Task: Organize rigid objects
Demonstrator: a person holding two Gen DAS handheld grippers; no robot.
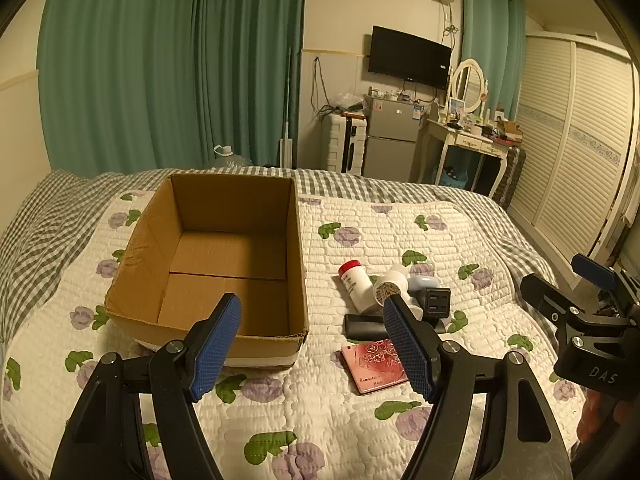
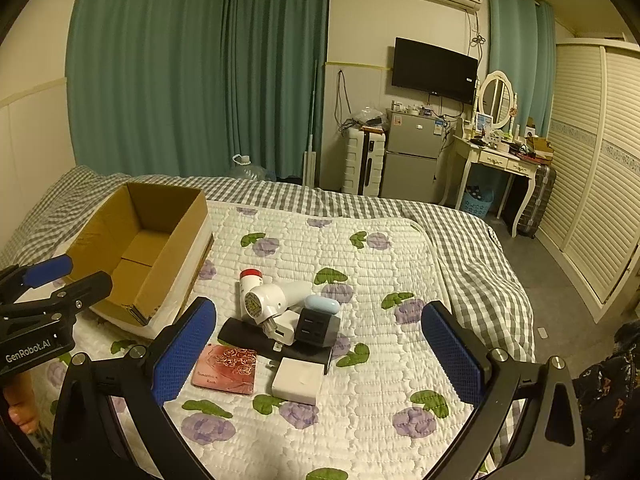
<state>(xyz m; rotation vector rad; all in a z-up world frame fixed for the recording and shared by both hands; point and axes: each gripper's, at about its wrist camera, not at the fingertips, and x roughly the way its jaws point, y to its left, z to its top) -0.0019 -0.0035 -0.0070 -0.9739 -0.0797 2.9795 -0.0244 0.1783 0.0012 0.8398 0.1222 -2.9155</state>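
Observation:
An empty cardboard box (image 1: pixel 224 240) stands open on the quilted bed, also in the right wrist view (image 2: pixel 140 248). Right of it lies a pile: a red-capped white bottle (image 1: pixel 354 280), a white bottle (image 2: pixel 266 298), a black cube socket (image 2: pixel 316 326), a pale blue case (image 2: pixel 322 304), a long black case (image 2: pixel 248 338), a pink card case (image 2: pixel 226 368) and a white charger (image 2: pixel 298 380). My left gripper (image 1: pixel 312 348) is open and empty, near the box's front wall. My right gripper (image 2: pixel 320 356) is open and empty, above the pile's near side.
The bed's right edge (image 2: pixel 500 280) drops to a grey floor. Beyond the bed stand a small fridge (image 2: pixel 412 160), a white suitcase (image 2: pixel 362 160), a dressing table (image 2: pixel 500 160) and a louvred wardrobe (image 2: pixel 592 160). Green curtains (image 2: pixel 192 68) hang behind.

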